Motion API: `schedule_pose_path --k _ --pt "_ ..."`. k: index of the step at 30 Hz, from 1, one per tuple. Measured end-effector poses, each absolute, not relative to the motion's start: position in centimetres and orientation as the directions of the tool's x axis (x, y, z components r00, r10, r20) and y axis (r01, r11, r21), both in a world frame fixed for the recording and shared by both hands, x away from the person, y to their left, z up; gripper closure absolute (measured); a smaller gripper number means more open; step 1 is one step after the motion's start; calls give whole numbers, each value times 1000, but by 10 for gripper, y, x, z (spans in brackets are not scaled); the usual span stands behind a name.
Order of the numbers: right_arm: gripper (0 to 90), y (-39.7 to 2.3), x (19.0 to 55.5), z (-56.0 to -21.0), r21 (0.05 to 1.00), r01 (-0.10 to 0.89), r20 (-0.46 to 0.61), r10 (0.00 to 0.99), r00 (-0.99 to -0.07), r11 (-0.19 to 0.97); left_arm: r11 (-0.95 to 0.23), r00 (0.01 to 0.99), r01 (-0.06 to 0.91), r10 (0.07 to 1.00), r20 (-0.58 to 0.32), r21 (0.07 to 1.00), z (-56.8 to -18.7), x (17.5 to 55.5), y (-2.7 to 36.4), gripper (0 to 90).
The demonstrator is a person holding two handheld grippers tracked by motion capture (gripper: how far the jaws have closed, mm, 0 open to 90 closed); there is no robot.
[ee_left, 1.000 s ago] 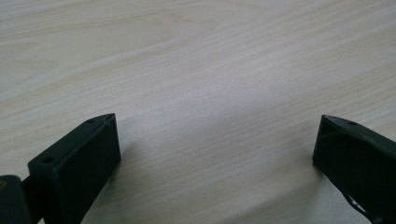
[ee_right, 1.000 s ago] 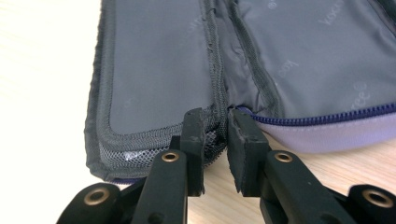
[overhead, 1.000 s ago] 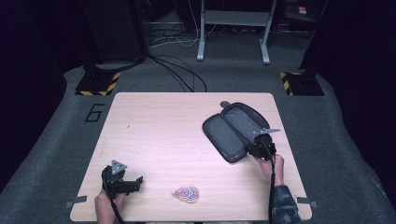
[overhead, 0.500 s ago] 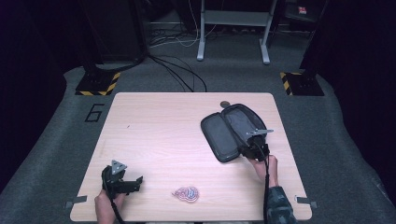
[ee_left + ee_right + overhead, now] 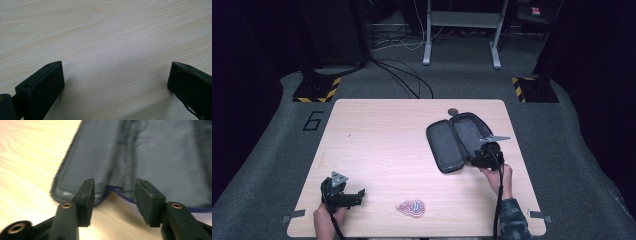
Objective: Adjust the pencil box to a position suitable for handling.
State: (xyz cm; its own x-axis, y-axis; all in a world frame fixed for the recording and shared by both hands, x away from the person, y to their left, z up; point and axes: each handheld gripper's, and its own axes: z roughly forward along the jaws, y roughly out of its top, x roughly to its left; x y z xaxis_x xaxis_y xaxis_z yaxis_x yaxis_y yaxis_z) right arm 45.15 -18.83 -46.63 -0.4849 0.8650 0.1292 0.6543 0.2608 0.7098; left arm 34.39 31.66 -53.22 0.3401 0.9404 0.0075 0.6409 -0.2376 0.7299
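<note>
Right of centre in the high view: dark zip case, lying splayed open flat on the pale wooden worktop, two halves side by side, grey lining up. Right tool at the case's near edge, lower right of the frame; in the right gripper view, jaws just been opening, now parted with a gap, nothing pressed between them, the case's hinge fold and blue-edged rim just beyond the tips. Left tool at lower left, low over bare wood; in the left gripper view, jaws spread wide, nothing between them. Small pink and blue patterned item near the bottom edge, well apart from the case, too small to identify. Painted on the grey floor to the worktop's left: numeral "6". No other legible writing.
</note>
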Motion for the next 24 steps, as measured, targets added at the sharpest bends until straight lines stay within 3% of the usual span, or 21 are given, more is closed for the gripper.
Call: schedule_pose_path --k 17,19,24 --pt "503 -245 472 -454 717 685 86 957 -277 134 -238 340 643 940 7 728 -532 344 317 7" --pt "575 -250 478 -455 703 701 88 963 -254 121 -237 340 643 940 6 728 -532 344 317 6" --pt "636 -254 487 -460 684 721 98 966 -240 110 -238 340 643 940 7 728 -532 344 317 7"
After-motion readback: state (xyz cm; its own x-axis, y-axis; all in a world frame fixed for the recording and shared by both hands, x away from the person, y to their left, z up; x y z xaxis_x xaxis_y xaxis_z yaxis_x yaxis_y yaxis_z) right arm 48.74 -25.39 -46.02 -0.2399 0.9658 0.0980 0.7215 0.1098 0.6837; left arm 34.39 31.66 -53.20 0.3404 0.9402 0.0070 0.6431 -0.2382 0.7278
